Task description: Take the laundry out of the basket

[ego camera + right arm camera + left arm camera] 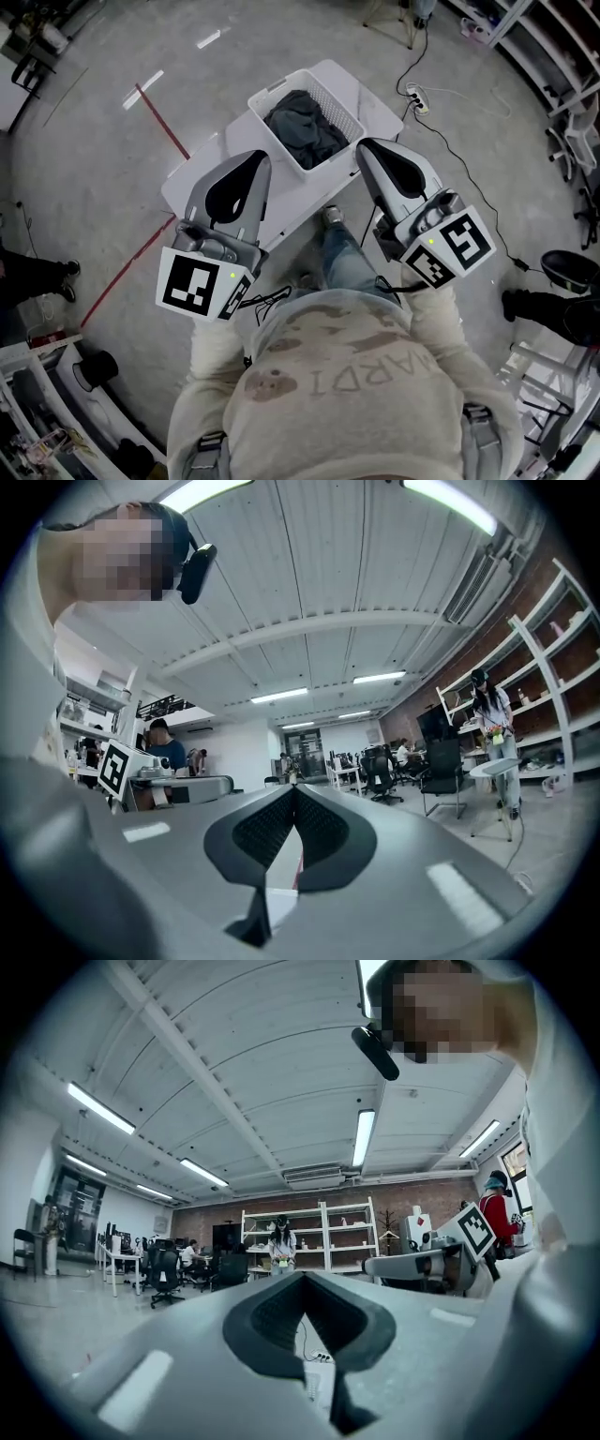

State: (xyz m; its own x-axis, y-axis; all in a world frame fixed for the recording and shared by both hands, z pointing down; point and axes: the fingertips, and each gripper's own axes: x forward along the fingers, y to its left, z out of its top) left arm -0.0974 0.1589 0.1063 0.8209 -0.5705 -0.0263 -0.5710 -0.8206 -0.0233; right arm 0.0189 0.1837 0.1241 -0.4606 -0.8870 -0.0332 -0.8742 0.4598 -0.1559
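Observation:
In the head view a white laundry basket [343, 101] stands on a white table [202, 178] in front of me. Dark grey laundry [307, 128] lies bunched inside it. My left gripper [261, 157] hangs just left of the basket, my right gripper [362, 147] just right of it, both above the table and outside the basket. Each is shut with nothing between its jaws. The left gripper view [302, 1277] and right gripper view [293, 789] look out across the room with the tips touching; neither shows the laundry.
A power strip [415, 97] with cables lies on the floor beyond the table. Red tape [159, 122] marks the floor at left. An office chair [570, 269] and a person's shoe [517, 303] are at right. Shelves [323, 1237], desks and people stand farther off.

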